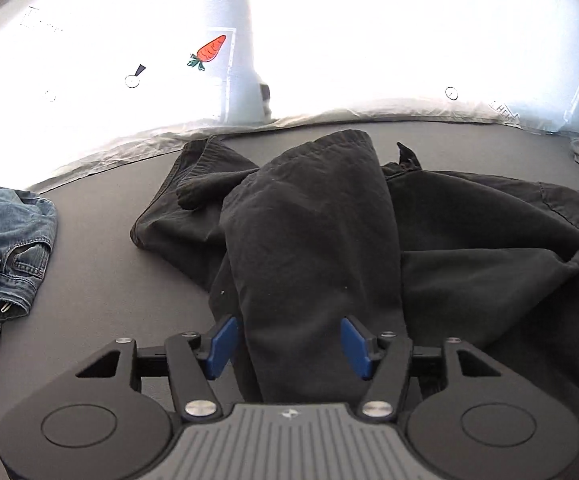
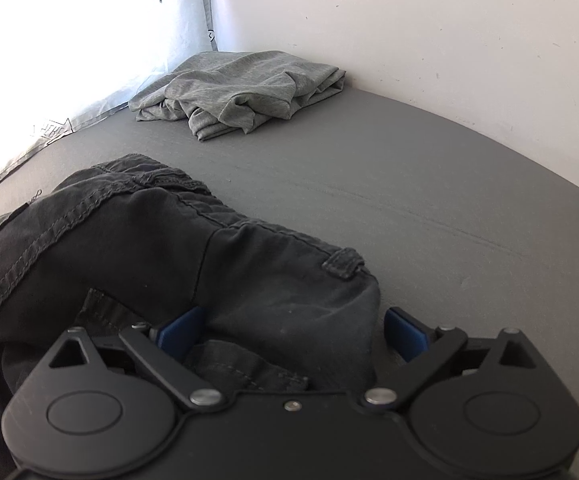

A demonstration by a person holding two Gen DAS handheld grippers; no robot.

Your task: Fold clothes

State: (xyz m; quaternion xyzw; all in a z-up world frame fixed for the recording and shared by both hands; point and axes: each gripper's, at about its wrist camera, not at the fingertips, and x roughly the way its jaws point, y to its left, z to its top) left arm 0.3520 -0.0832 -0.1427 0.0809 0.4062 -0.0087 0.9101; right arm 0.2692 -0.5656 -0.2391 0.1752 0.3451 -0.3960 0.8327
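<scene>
Black trousers (image 1: 313, 240) lay between your left gripper's (image 1: 291, 346) parted pads, which did not press the leg. Your right gripper (image 2: 291, 330) stood wide around the waistband, released. Beyond it sat a grey shirt (image 2: 241, 92); left of your left gripper, blue jeans (image 1: 5, 248).

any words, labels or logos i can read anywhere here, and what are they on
No text reads clearly.
Curtain: outlined block letters near the hem, perhaps "HGC", too washed out to confirm.
Left gripper: small round emblem on its ribbed body, no letters.
Black trousers, jeans, grey garment: no labels visible.
</scene>
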